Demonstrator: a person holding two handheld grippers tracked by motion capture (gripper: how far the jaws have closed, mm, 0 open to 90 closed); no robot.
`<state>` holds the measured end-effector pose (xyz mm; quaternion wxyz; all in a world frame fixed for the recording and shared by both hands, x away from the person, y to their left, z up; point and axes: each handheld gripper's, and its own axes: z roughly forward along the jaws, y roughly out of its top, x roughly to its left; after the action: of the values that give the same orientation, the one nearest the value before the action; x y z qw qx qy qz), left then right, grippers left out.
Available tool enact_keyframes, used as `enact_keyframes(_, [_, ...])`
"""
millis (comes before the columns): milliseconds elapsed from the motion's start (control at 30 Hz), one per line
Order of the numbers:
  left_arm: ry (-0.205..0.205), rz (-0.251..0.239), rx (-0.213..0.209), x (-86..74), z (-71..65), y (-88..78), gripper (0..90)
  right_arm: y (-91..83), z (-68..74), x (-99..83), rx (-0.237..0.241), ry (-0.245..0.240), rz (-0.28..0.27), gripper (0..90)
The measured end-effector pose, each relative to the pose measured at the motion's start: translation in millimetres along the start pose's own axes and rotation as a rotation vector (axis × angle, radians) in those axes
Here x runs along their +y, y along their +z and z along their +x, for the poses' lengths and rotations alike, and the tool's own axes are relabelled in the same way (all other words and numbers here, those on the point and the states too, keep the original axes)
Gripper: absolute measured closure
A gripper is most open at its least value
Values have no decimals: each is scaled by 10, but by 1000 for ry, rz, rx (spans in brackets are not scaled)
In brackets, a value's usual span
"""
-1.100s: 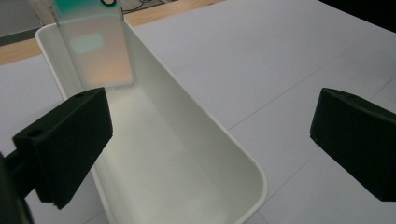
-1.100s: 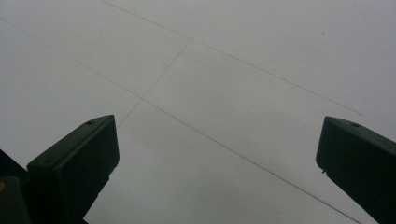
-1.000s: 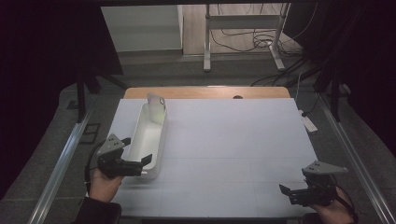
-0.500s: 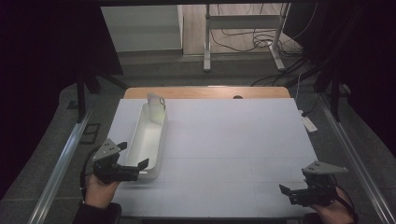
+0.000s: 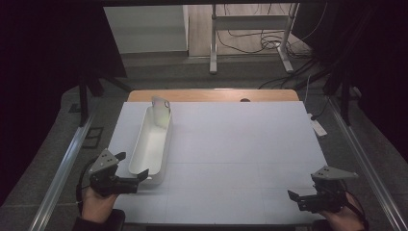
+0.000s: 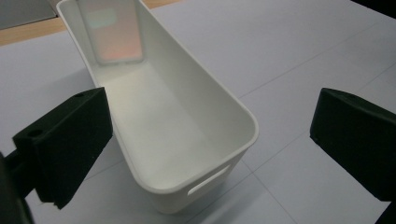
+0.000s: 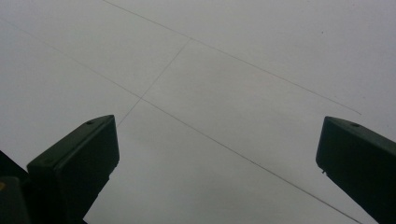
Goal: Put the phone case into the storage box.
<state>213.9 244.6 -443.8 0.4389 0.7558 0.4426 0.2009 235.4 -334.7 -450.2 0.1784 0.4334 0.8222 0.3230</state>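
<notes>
While my left gripper [image 5: 129,179] gapes at the near end of the bin [image 5: 153,144] on the table [image 5: 240,159] (right gripper [image 5: 308,198] open, idle), a crooked pinch might tip its leaning card [image 5: 160,110].

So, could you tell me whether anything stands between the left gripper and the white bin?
Nothing visible does. The left gripper has its jaws wide apart, facing the near end of the white bin, with only bare table between them. A flat card-like piece leans inside the bin's far end, well away from the jaws.
</notes>
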Motion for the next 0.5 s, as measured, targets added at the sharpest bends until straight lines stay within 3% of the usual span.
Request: enact_keyframes(500, [-28, -4, 17, -132, 2, -141, 0, 0, 2, 1, -4, -1, 2, 0])
